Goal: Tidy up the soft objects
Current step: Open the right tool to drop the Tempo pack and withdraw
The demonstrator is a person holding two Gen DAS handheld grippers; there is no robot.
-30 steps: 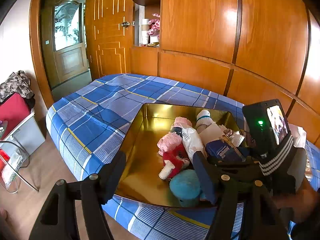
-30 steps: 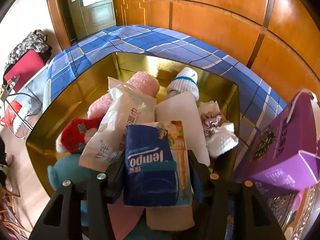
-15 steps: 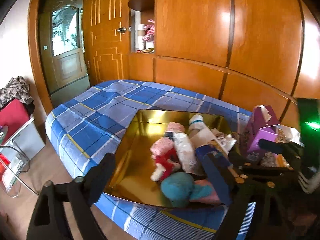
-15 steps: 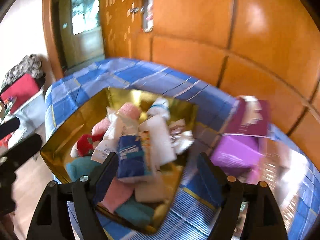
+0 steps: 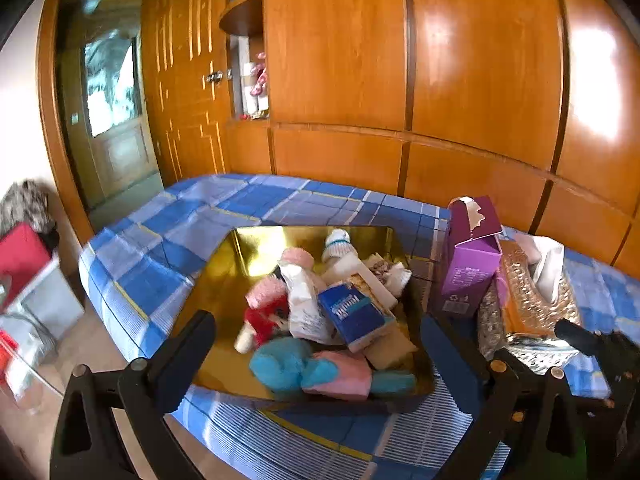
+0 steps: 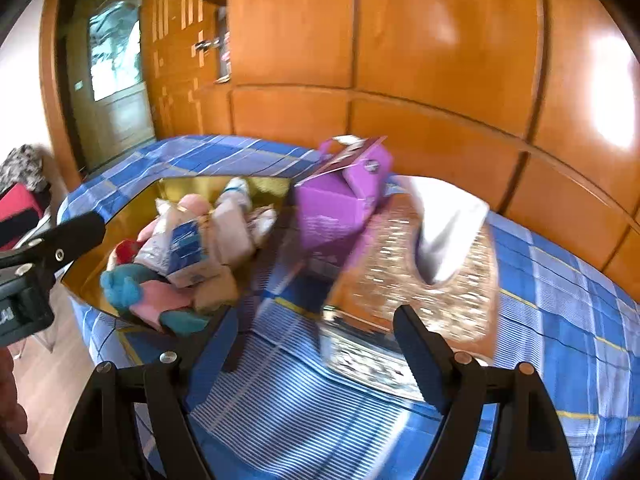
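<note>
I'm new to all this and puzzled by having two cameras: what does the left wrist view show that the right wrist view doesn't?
Only the left wrist view shows the left tongs head-on, their jaws opening with nothing between them, and a clear look into the pile, down to the red plush.

Only the right wrist view shows the right tongs, open and empty, and the whole glittery tissue box.

Both show the gold tray, the blue tissue pack, the purple box and the blue plaid sheet.
</note>
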